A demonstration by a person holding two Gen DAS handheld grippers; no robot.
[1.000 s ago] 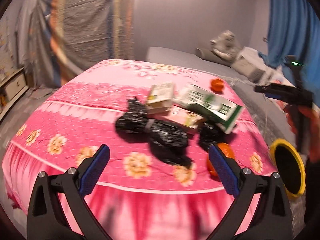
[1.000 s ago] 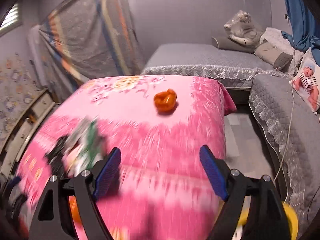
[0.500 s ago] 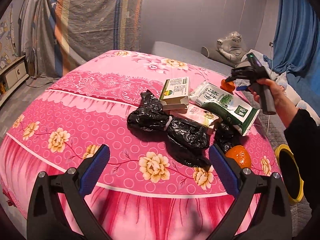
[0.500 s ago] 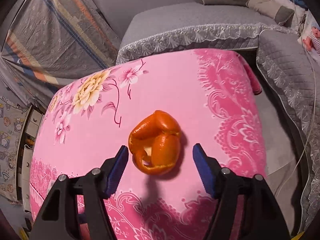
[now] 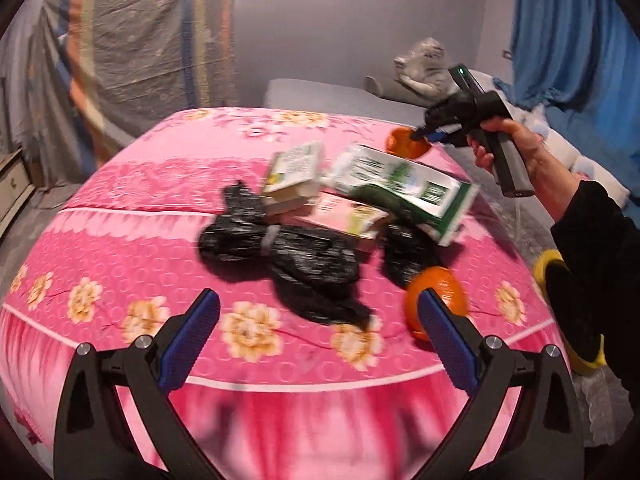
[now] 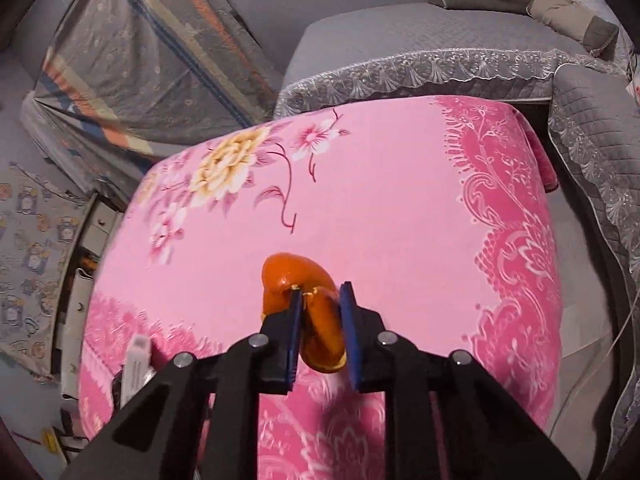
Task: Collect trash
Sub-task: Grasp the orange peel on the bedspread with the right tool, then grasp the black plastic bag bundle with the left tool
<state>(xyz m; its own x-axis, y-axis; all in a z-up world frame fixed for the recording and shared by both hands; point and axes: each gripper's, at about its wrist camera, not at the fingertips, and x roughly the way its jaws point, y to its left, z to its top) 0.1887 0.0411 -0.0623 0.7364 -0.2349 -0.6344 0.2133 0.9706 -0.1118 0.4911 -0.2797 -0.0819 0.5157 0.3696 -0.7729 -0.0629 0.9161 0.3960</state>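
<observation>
1. The left gripper (image 5: 318,320) is hovering with fingers wide at the near edge of the pink table (image 5: 160,216); black bags (image 5: 280,248) are lying ahead.
2. The right gripper (image 6: 320,320) is clamping the orange peel (image 6: 316,316) at the far right, its long axis lying along the fingers.

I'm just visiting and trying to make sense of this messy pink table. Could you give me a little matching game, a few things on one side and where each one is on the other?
Things:
1. curled orange peel
2. crumpled black plastic bag
3. whole round orange
4. green-and-white carton

Places:
A. lying on top of the pile of boxes
B. pinched in the right hand-held gripper
C. mid-table, ahead of the open left hand-held gripper
D. near the table's front edge, just behind the left gripper's right finger

Pairs: 1-B, 2-C, 3-D, 4-A
</observation>
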